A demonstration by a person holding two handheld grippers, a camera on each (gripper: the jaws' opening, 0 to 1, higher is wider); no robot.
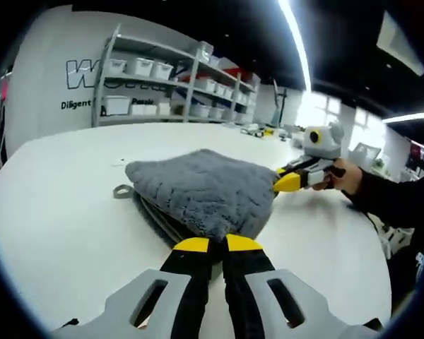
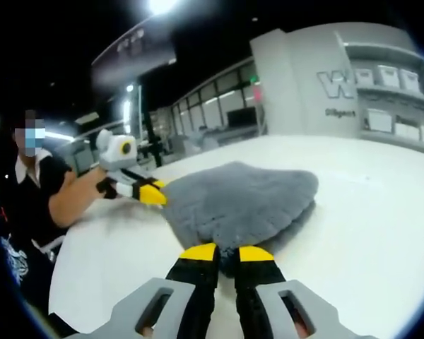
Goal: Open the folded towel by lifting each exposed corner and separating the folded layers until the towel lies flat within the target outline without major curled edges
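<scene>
Both tongs (image 1: 218,244) (image 2: 226,253) clamping grey towel (image 1: 205,189)

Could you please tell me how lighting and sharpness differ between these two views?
Left gripper view: fairly sharp, evenly lit, grey towel texture crisp, shelves bowed by the fisheye. Right gripper view: softer and hazier, a ceiling lamp blown out, towel pile smeared, far wall lettering blurred.
</scene>
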